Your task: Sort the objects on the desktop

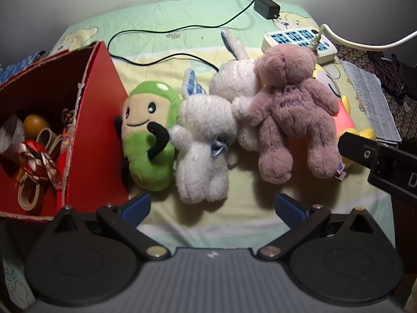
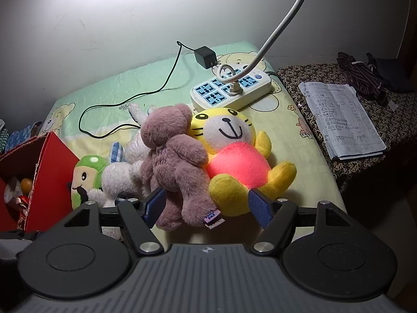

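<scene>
This looks like a home, most likely a bedroom or a child's room. The working surface is covered with a soft, creased sheet (image 1: pixel 166 20) in pale green and yellow, printed with cartoon bears, and it runs up to a plain painted wall (image 2: pixel 104 26). A row of plush toys lies on it: a green one (image 1: pixel 148 133), two white ones, a mauve teddy bear (image 2: pixel 174 161) and a yellow tiger (image 2: pixel 234 154). A white power strip (image 2: pixel 232 88) and a black charger with its cord (image 1: pixel 267 7) lie loose on the sheet. Beside it a surface under a dark floral cloth (image 2: pixel 307 83) holds handwritten papers (image 2: pixel 338 120) and crumpled clothing (image 2: pixel 362 75).
</scene>
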The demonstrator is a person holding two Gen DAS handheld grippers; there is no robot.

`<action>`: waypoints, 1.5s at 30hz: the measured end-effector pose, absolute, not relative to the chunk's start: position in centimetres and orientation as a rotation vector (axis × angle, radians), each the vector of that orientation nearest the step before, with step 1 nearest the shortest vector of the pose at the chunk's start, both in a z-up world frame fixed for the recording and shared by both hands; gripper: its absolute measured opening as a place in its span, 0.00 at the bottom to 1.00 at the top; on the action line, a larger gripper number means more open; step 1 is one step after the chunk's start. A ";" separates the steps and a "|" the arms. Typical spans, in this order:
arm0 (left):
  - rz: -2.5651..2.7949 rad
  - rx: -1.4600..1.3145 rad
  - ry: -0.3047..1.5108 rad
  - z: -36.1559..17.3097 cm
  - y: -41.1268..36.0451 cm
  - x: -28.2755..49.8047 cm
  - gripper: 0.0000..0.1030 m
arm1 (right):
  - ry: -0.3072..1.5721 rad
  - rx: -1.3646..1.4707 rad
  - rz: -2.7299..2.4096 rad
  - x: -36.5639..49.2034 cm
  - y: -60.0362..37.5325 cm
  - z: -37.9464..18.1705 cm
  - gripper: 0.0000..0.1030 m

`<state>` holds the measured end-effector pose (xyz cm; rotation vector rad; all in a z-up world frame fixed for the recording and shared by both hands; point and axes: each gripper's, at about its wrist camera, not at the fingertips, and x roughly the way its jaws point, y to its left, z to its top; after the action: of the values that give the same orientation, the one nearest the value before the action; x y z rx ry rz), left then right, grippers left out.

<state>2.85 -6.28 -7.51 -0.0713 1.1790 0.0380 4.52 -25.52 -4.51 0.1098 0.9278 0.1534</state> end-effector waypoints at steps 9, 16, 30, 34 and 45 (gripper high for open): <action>0.066 -0.092 1.197 -8.3 -5.9 3.5 0.99 | 0.970 0.089 0.188 5.2 -25.0 -5.5 0.67; 0.100 -0.085 1.198 -8.6 -5.6 3.7 0.99 | 0.979 0.088 0.203 5.2 -24.5 -5.5 0.66; 0.093 -0.052 1.187 -8.5 -6.1 3.3 0.99 | 0.974 0.118 0.210 4.7 -25.1 -5.5 0.66; 0.079 -0.035 1.170 -7.9 -6.5 3.2 0.99 | 0.944 0.098 0.238 4.6 -25.0 -5.0 0.66; -0.083 -0.034 1.025 -3.6 -7.4 6.1 0.98 | 0.833 0.132 0.320 8.1 -27.7 -1.9 0.66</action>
<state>6.09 -7.39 -3.63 -0.0341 1.0246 -0.0828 8.13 -27.68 -1.95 0.1320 0.8332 0.3203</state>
